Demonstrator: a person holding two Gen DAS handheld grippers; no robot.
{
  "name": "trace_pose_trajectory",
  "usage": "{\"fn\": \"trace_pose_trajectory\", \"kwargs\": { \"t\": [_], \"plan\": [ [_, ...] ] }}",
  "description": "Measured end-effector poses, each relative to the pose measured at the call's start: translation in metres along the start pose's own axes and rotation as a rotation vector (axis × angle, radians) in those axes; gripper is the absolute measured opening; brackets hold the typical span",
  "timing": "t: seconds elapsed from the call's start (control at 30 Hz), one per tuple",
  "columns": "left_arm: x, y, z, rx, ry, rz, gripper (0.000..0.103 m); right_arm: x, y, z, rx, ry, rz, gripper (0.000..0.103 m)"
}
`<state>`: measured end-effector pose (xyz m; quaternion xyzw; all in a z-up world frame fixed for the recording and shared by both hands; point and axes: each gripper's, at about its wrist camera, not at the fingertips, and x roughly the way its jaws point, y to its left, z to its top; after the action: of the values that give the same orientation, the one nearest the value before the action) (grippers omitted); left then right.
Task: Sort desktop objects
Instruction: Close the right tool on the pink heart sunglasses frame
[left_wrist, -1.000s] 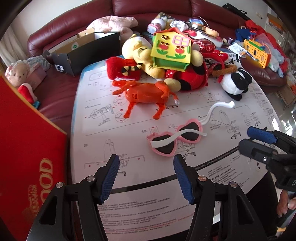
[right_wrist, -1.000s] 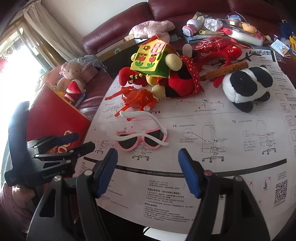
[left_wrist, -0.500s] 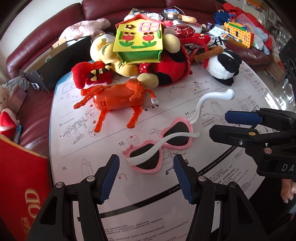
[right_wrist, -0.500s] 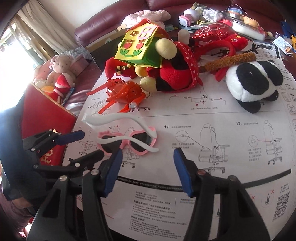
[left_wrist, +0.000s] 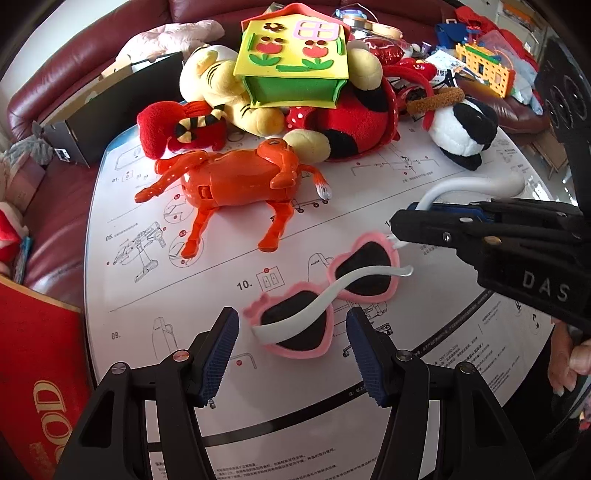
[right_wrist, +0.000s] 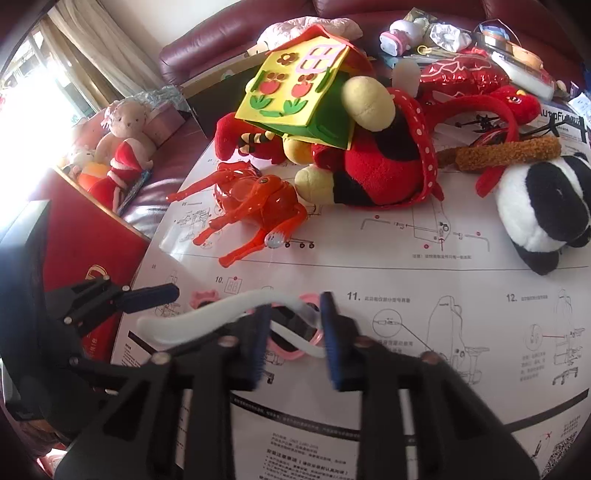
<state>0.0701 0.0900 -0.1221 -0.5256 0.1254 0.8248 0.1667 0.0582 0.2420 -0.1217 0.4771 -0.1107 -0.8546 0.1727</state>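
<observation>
Pink heart-shaped plastic sunglasses w/ white arms (left_wrist: 325, 295) lie just ahead of, partly btwn, wide-open left gripper (left_wrist: 291, 345) fingers, untouched, while right gripper (right_wrist: 291, 334) jaws are closing w/ upper white arm btwn them.

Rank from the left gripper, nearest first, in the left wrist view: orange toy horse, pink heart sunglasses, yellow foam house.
1. pink heart sunglasses: just ahead of the left gripper, one lens between its open jaws.
2. orange toy horse: mid-table, ahead and slightly left.
3. yellow foam house: farthest, atop the plush pile at the back.
</observation>
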Motion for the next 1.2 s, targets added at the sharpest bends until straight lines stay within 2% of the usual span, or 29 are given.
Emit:
{"fn": "trace_pose_trajectory", "kwargs": {
  "t": [0.23,0.37,0.57,0.67,0.8,0.97,1.1,1.2],
  "plan": [
    [0.001,-0.007,0.006,0.054,-0.054,0.061,0.061,0.004,-0.008,0.001,0.047,0.018,0.015,0.011],
    [0.004,-0.009,0.007,0.084,-0.055,0.088,0.061,0.004,-0.009,0.001,0.052,0.025,0.018,0.011],
    [0.017,-0.017,0.012,0.152,-0.036,0.181,0.061,0.005,-0.01,0.002,0.065,0.036,0.033,0.012],
    [0.016,-0.01,0.015,0.113,-0.04,0.171,0.056,0.005,-0.009,0.003,0.065,0.039,0.037,0.012],
    [0.014,0.013,0.02,-0.031,-0.028,0.107,0.041,0.006,-0.01,0.003,0.07,0.047,0.041,0.012],
    [0.02,0.05,0.014,-0.236,0.012,-0.012,0.041,0.012,-0.013,-0.002,0.088,0.07,0.05,0.012],
    [0.017,0.054,0.011,-0.252,-0.002,-0.031,0.038,0.012,-0.011,-0.001,0.076,0.068,0.043,0.012],
    [0.015,0.041,0.011,-0.18,-0.019,0.003,0.038,0.013,-0.012,0.001,0.08,0.067,0.042,0.012]
  ]
}}
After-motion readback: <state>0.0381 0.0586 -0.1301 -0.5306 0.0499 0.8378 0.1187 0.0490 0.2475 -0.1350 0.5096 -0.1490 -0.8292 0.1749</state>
